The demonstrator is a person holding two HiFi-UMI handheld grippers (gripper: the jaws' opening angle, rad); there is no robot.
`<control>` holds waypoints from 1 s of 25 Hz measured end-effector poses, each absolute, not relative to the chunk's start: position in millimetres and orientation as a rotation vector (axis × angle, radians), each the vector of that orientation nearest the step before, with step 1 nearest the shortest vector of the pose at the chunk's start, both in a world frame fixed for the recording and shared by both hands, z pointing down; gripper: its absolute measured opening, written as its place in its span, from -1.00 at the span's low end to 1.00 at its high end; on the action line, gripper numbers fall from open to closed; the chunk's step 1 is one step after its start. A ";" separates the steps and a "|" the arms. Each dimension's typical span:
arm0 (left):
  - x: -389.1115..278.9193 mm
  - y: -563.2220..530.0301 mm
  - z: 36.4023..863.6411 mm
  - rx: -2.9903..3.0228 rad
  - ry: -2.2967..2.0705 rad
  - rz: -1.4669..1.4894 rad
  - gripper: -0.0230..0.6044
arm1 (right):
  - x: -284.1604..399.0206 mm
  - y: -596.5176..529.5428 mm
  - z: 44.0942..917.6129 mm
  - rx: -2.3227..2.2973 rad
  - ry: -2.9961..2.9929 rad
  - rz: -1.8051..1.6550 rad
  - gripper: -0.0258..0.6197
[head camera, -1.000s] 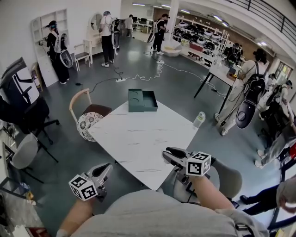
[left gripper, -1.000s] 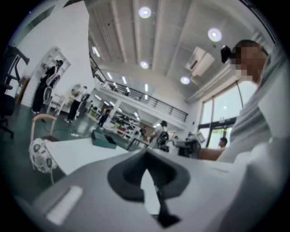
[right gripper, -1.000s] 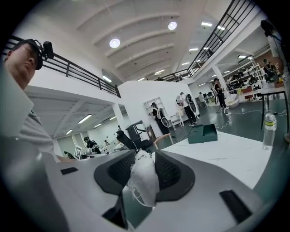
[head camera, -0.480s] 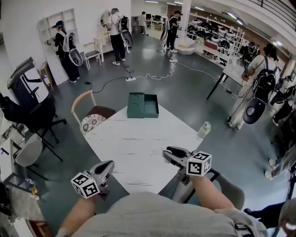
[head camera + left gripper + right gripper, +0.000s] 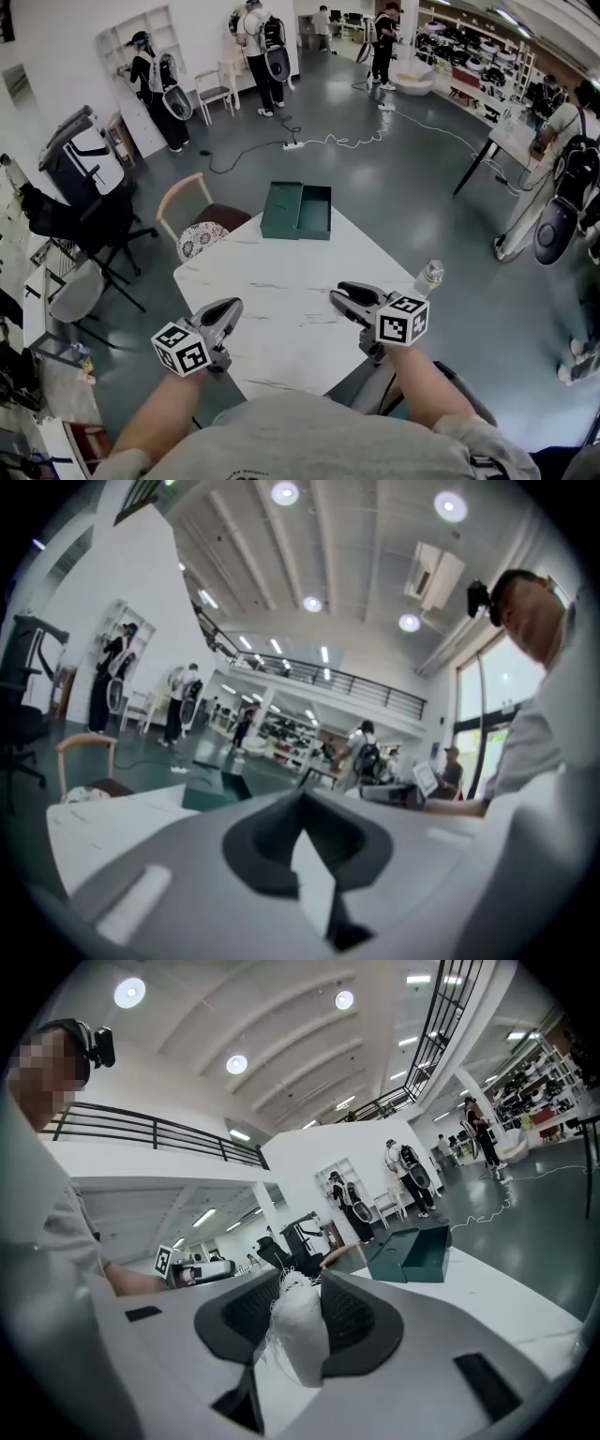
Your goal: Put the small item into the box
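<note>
A small white item (image 5: 298, 1327) with frayed threads is pinched between the dark pads of my right gripper (image 5: 302, 1283). In the head view that gripper (image 5: 339, 294) hovers over the near right part of the white table (image 5: 281, 272). The dark green box (image 5: 297, 210) lies open at the table's far edge, well ahead of both grippers; it also shows in the right gripper view (image 5: 412, 1252). My left gripper (image 5: 232, 307) is above the table's near left corner. Its tips (image 5: 300, 799) meet with nothing between them.
A water bottle (image 5: 427, 277) stands by the table's right edge. A wooden chair with a patterned cushion (image 5: 195, 236) sits at the far left corner, with office chairs (image 5: 89, 202) further left. A cable (image 5: 319, 142) runs across the floor, and several people stand in the background.
Both grippers have moved forward over the table's near edge. The table and the green box now lie closer and lower in the head view. The right gripper's hold looks unchanged.
</note>
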State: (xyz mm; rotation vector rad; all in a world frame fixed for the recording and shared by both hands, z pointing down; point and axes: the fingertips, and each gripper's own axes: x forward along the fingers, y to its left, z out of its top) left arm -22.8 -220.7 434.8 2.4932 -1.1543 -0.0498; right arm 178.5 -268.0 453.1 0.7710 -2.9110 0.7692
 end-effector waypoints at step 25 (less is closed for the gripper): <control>-37.3 -468.3 497.5 2.632 -0.952 -0.022 -0.91 | 109.9 -522.1 509.8 1.036 -2.648 0.629 -0.51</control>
